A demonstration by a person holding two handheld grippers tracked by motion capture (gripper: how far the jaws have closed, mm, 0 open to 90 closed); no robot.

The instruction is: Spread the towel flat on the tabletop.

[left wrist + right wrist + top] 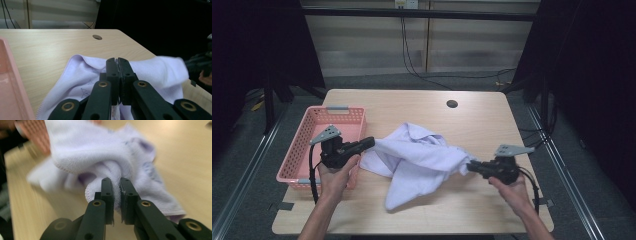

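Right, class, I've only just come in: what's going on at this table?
A person is holding a gripper in each hand, and both are clamped on a pale lilac cloth spread on the wooden table. The left gripper pinches the cloth's edge beside a pink basket at the table's left side. The right gripper grips a bunched corner on the opposite side. The cloth is stretched between them, with part trailing towards the person.

Soft lilac terry towel (pixel 417 157) on matt pale wood-grain table (pixel 472 125).
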